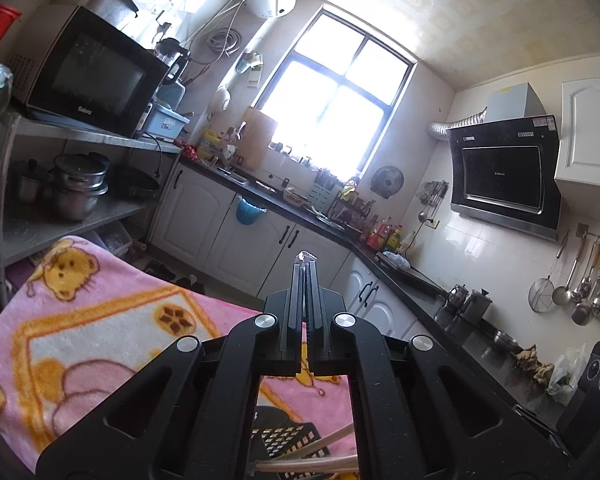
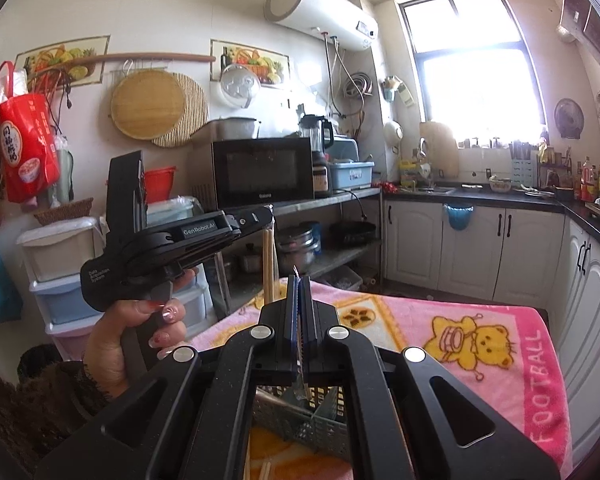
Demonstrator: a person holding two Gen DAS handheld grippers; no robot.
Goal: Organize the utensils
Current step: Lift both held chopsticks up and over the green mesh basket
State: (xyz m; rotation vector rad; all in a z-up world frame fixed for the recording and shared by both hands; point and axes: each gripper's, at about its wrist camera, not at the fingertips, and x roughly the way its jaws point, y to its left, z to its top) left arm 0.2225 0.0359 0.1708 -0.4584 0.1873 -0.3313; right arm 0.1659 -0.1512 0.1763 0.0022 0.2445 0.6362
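The left claw (image 1: 306, 258) and right claw (image 2: 299, 278) are pinched shut; we'd grip the light, stiff, slippery chopsticks (image 2: 269, 268) mid-shaft.

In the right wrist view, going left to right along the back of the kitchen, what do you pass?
Red bag → round woven tray → microwave → blue dish bin → cutting board → window → bottles.
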